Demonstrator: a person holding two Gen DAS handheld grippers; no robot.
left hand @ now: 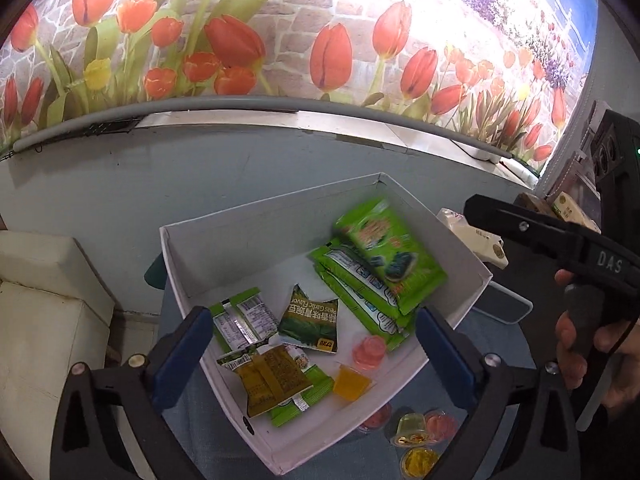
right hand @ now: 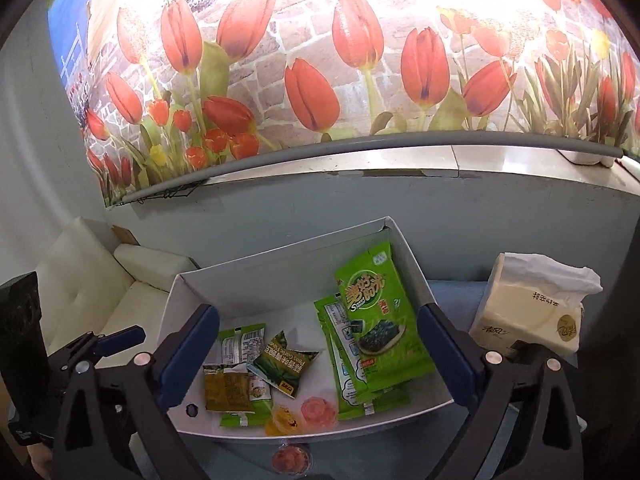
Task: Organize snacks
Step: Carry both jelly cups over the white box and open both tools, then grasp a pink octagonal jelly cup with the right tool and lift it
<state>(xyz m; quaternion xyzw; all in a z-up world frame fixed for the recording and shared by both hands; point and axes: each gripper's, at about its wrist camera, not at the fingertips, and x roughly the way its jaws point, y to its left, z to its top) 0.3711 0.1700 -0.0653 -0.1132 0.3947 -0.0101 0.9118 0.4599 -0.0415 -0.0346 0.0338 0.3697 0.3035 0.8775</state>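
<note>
A white box point(left hand: 240, 240) point(right hand: 280, 256) holds the snacks. At its right side a large green seaweed pack point(left hand: 394, 256) point(right hand: 380, 320) lies on top of a stack of like packs; it looks blurred in the left wrist view. Small green packs, a garlic pea pack point(left hand: 310, 320) point(right hand: 280, 364), a brown pack point(left hand: 272, 380), a pink jelly cup point(left hand: 370, 354) and an orange jelly cup point(left hand: 352, 382) lie nearer. My left gripper point(left hand: 312, 320) stands open over the box with nothing between its fingers. My right gripper point(right hand: 318, 320) is open and empty too.
Several jelly cups point(left hand: 424, 432) point(right hand: 290, 460) stand on the blue cloth just outside the box's near wall. A tissue pack point(right hand: 536, 312) sits right of the box. A white sofa point(right hand: 100, 280) is at the left. A hand holds the right gripper's handle point(left hand: 580, 320).
</note>
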